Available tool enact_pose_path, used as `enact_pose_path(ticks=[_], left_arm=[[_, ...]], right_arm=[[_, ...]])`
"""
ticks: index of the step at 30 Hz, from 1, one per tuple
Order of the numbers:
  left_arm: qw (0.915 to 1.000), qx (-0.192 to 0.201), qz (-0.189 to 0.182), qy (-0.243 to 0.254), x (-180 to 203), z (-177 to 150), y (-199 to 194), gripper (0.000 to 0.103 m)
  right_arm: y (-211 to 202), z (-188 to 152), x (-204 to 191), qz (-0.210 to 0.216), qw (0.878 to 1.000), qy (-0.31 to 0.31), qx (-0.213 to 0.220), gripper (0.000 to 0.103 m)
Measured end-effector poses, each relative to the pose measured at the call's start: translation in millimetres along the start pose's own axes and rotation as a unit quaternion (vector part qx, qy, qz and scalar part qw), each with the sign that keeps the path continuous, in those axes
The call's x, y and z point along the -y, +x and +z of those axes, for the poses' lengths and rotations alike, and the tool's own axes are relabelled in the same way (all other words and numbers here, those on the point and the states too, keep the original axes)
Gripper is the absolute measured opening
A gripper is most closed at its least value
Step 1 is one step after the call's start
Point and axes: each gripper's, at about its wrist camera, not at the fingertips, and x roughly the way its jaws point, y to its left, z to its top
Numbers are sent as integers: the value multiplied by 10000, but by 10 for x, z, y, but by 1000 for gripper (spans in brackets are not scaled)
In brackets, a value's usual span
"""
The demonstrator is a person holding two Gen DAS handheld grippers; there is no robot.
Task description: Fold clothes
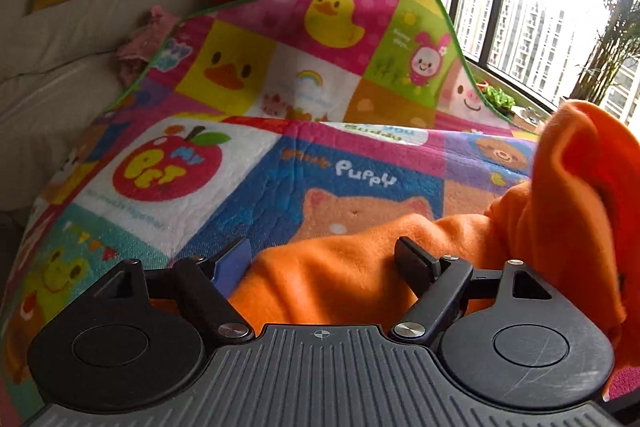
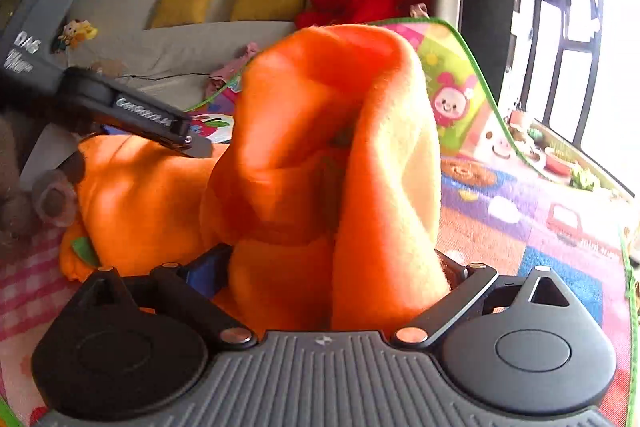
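An orange fleece garment [image 1: 344,267] is handled by two grippers over a cartoon play mat [image 1: 256,163].

The left gripper [image 1: 324,259] is held wide open, with the fleece lying between its fingers but not pinched. In the right wrist view, the right gripper [image 2: 332,267] is buried in a raised bunch of the same fleece [image 2: 340,155]; its grip cannot be told. The left gripper [image 2: 188,139] is seen ahead and to the left, over the flatter cloth.
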Motion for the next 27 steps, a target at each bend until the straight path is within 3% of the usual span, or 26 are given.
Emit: enact_pose_path(ticks=[5,10,14,16,20,22,25,27], left_arm=[[9998,76,-97,-145,-86,-8,-74,85],[9990,352,-173,-210,-250,-63,-365,89],[9990,288,32,-337,-459,-193,-401,75],[9984,133,-86,-544,-547,-240,-314,64],[9950,-61,-517,-851,-577,-311,-165,47],[9915,-106,-896,-938,-500,-342,-114,46],[9891,-110,-1187,-869,-409,-409,-77,46],[9868,-72,-1272,-998,-478,-416,-114,48]], right_arm=[[87,17,303,280,9960,826,-203,71],[206,58,724,595,9806,1843,-292,42],[274,189,1072,586,9738,2193,-159,26],[244,372,1090,509,9803,1910,35,24],[76,852,750,382,9952,615,661,22],[-8,1087,481,378,9941,-229,989,22],[-52,1122,-122,475,9765,-1843,1012,22],[-33,884,-545,543,9510,-2927,838,22]])
